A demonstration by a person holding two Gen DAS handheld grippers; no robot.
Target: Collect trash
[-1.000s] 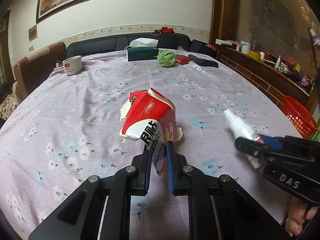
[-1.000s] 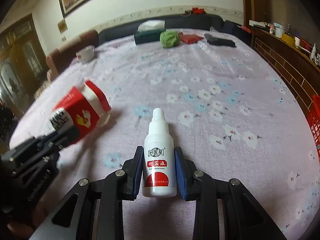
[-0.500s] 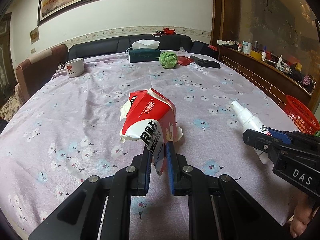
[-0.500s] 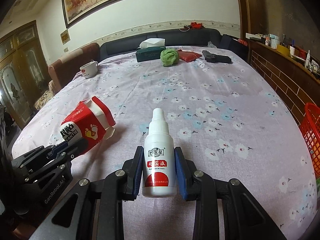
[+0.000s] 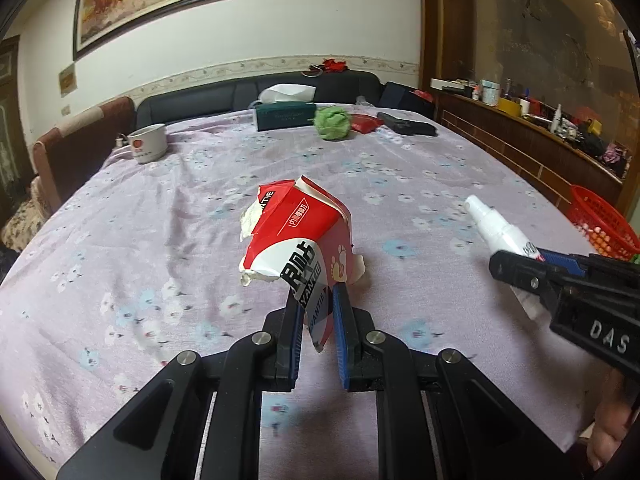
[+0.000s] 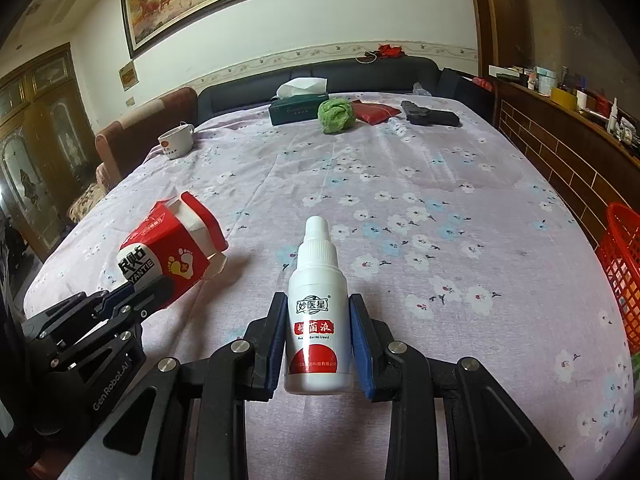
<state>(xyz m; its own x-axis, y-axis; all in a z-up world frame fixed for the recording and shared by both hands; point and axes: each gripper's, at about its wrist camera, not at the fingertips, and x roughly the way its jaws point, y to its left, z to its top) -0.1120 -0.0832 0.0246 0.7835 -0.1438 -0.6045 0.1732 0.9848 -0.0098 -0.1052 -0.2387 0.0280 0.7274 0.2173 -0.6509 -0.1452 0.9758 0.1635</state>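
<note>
My left gripper [image 5: 316, 304] is shut on a torn red and white paper box [image 5: 296, 236] and holds it above the flowered tablecloth; the box also shows in the right wrist view [image 6: 172, 256]. My right gripper [image 6: 318, 312] is shut on a small white spray bottle [image 6: 318, 320] with a red label, held upright-forward over the table; the bottle also shows in the left wrist view [image 5: 500, 232], at the right. A red plastic basket [image 6: 622, 264] stands off the table's right edge and also shows in the left wrist view [image 5: 600, 220].
At the far end of the table lie a white mug [image 5: 146, 144], a dark green tissue box [image 5: 286, 114], a green cloth ball [image 5: 332, 122], a red pouch [image 5: 366, 122] and a black object [image 5: 408, 128]. A cluttered wooden sideboard [image 5: 540, 140] runs along the right.
Both grippers have lifted and drawn back a little with their loads, so more of the room and the red basket show. Both grips are unchanged.
</note>
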